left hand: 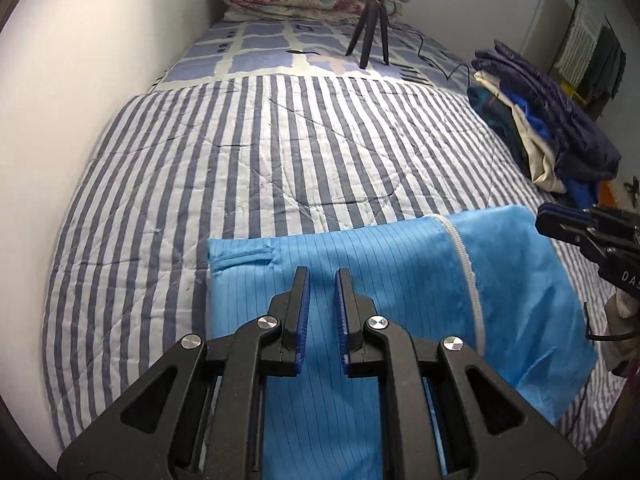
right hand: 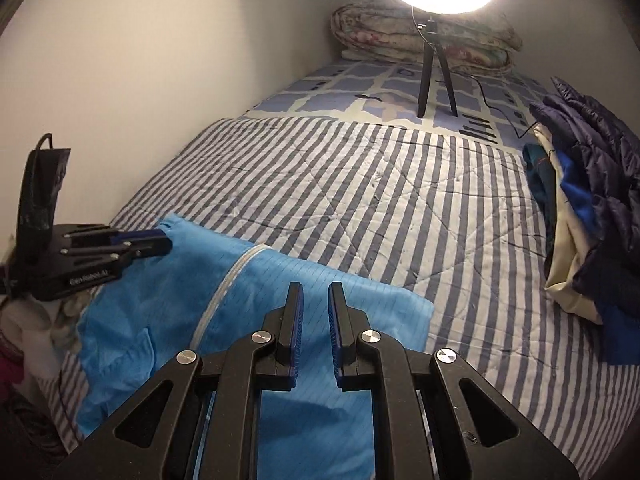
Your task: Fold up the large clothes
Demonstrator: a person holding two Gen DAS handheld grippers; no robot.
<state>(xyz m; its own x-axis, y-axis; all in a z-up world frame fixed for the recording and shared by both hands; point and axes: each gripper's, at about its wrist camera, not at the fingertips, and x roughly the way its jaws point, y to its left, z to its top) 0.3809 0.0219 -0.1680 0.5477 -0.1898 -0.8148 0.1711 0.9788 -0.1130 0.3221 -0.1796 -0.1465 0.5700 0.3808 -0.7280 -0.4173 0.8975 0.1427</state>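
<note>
Striped quilt; "GenRobot.AI" on left tool

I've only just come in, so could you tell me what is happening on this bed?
A person is folding a light blue garment on the striped quilt, with a two-finger gripper in each hand. The garment lies folded flat near the bed's edge, its white zipper showing. Both the left gripper and the right gripper hover above it with a narrow gap between the fingers, holding nothing. A pile of other clothes waits at the side.
</note>
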